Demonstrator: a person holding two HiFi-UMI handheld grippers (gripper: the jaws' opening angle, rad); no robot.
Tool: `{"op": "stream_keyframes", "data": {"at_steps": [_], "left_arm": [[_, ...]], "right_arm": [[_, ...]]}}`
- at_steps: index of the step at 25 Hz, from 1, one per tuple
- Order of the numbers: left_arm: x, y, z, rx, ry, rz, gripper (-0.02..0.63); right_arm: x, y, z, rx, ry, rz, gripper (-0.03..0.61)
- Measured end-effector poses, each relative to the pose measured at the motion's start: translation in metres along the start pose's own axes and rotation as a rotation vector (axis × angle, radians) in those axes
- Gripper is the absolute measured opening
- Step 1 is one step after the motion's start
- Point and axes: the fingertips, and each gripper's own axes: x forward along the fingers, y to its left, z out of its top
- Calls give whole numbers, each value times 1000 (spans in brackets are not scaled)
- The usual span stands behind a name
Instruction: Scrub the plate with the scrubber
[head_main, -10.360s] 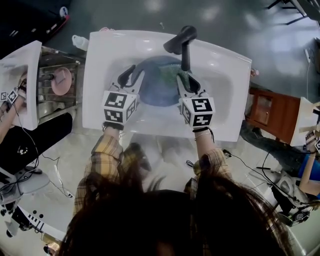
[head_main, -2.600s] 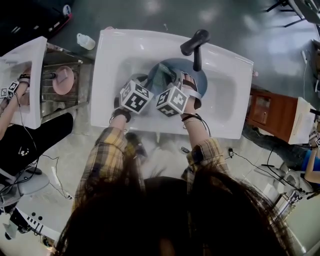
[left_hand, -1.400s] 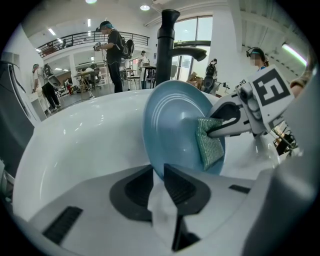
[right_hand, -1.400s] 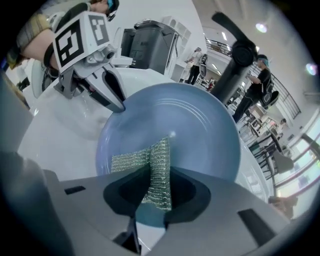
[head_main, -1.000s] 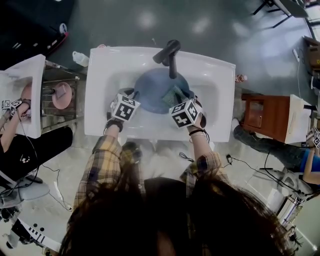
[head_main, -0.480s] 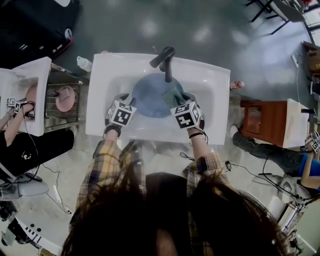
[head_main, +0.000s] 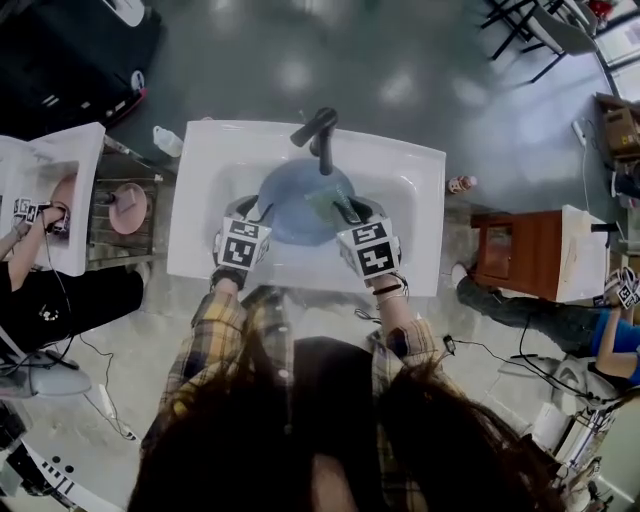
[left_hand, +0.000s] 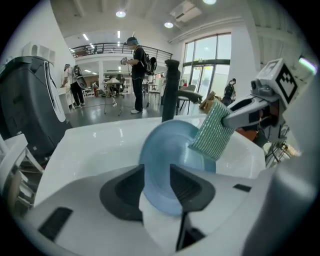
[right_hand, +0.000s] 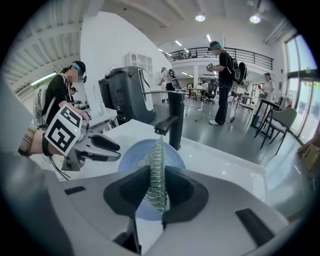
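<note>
Blue plate (head_main: 295, 192) is being released in the sink (head_main: 200, 200), rim loose between left gripper (left_hand: 157, 172) jaws that have just been opening; scrubber (right_hand: 157, 150) is being clamped by right gripper (right_hand: 156, 175). Both probably need lifting clear next.

There is 1 blue plate (left_hand: 167, 155), 1 green scrubber (left_hand: 212, 132) and 1 black faucet (head_main: 318, 135). White sinks number 2: the middle sink (head_main: 205, 200) and the side sink (head_main: 85, 225). By the side sink sits 1 pink dish (head_main: 128, 208). Grippers number 2, the left gripper (left_hand: 157, 182) (its jaws have just been opening, with the plate's near edge in the gap) and the right gripper (right_hand: 156, 187). The head view shows 3 people: the wearer (head_main: 300, 430), 1 person at the left edge (head_main: 40, 300) and 1 at the right edge (head_main: 610, 335).
</note>
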Motion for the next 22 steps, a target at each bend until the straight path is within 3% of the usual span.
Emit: {"op": "stream_keyframes", "data": {"at_steps": [6,10,16,22], "left_arm": [[-27,-12,62,-31,-161,-19,140],[-51,-9,110,-70,-288,-18,140],[-96,-17,178,-35,-469,-1,73],[-133,-49,222,6,-582,-82,37]], "right_arm": [[-28,17,45,-25,-118,80,100],[-53,16,81,-74,-212,77,100],[-92,7,137,-116,-359,56,100],[-123,0,167,-78,-485,67,100]]}}
